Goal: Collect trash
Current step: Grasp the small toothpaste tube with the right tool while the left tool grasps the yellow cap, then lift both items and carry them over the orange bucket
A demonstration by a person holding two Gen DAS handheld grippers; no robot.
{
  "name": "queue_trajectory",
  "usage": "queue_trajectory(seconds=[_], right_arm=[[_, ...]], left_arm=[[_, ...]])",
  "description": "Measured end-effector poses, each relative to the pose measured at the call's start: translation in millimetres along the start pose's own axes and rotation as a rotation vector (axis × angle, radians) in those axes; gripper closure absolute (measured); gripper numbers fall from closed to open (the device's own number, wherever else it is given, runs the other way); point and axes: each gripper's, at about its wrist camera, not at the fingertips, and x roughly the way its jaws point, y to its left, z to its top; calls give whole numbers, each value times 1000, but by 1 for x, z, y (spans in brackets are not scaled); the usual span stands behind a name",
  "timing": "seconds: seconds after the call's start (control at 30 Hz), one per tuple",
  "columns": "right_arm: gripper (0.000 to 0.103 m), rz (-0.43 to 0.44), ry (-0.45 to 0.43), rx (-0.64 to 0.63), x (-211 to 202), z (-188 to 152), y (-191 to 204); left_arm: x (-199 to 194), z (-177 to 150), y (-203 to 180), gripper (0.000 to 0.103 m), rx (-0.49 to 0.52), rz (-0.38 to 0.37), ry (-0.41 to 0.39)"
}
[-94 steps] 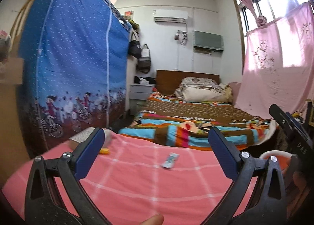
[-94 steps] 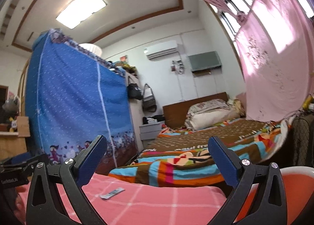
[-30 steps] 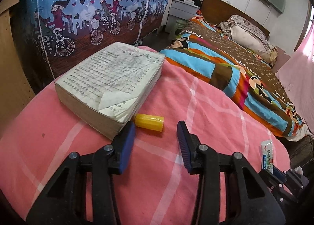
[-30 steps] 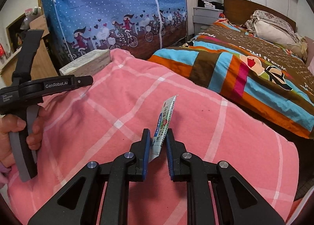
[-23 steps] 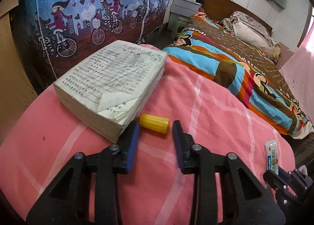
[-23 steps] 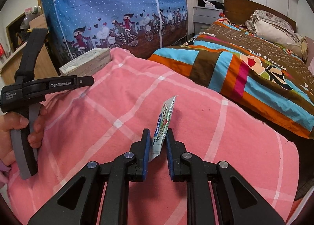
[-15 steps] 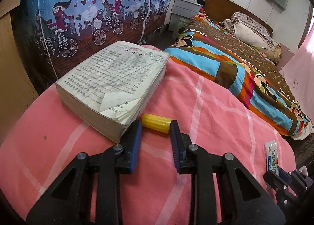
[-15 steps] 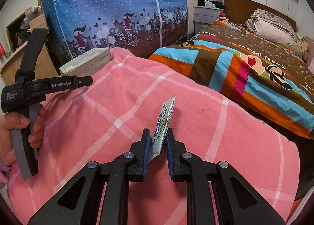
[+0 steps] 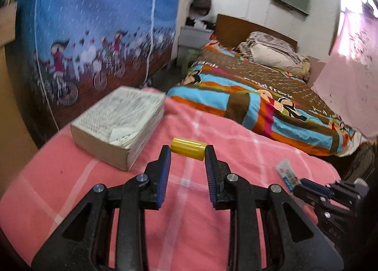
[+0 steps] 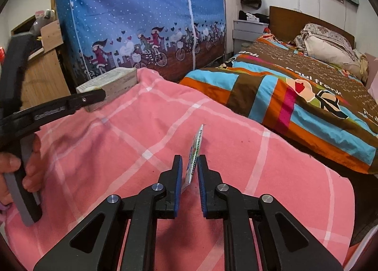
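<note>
Left wrist view: the left gripper [image 9: 186,152] has its jaws clenched on the ends of a small yellow plastic cylinder [image 9: 188,152], which sits crosswise at the very tips, lifted just clear of the pink checked blanket [image 9: 94,190] or skimming it; I cannot tell which. The thick, worn paperback book [image 9: 120,122] lies near, to the left of it. In the right wrist view, the right gripper [image 10: 189,169] has its jaws grasping the lower end of a flattened white toothpaste tube [image 10: 195,150], which stands on edge and juts forward above the same blanket.

Both pieces of trash seem to be in hand, so the step now is to carry them off, though no bin shows in either view. The cylinder is held only by its smooth ends at the fingertips, so I judge it could pop out if the squeeze slackens or the gripper swings fast; steady pressure and a level, slow carry would suit it. The tube is limp and thin, and may flop or slide out, so keep the squeeze firm. Lift both straight up, clear of the book's corner.
</note>
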Motion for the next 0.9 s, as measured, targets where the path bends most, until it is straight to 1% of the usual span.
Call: queue_trajectory(seconds=[0.1,0.2,0.27,0.33,0.37,0.4,0.47,0.53,0.57,0.6,0.63,0.73,0.8,0.9], right_arm=[[94,-8,7,-1,2,1,0],[92,-37,27,36,5,1,-7],[90,-39,25,59,4,1,-11],[78,-37,15,63,1,1,-12],[67,-36,11,55,0,2,-10],[65,-35,10,46,0,1,-9],[65,-33,21,29,2,2,-6],[67,-22,51,19,9,2,-5],[76,-21,62,18,12,2,-5],[80,-21,69,19,14,2,-6],[82,-18,72,24,15,1,-7],[83,2,78,49,16,0,-12],[84,-3,72,45,15,0,-11],[84,-17,46,21,10,-1,-5]], left_arm=[[-4,-3,-8,70,34,-9,17],[-1,-8,-10,70,34,-19,84],[2,-13,-8,70,18,-32,121],[3,-17,-10,70,20,-37,138],[3,-18,-11,70,22,-39,143],[4,-19,-12,70,23,-42,149],[5,-21,-14,70,29,-44,156],[6,-22,-16,70,36,-47,164],[7,-23,-17,70,40,-49,169],[8,-23,-18,70,44,-51,172],[8,-24,-19,70,47,-52,175],[7,-25,-21,70,56,-55,172],[4,-25,-22,70,64,-54,160],[-5,-25,-23,70,65,-55,117]])
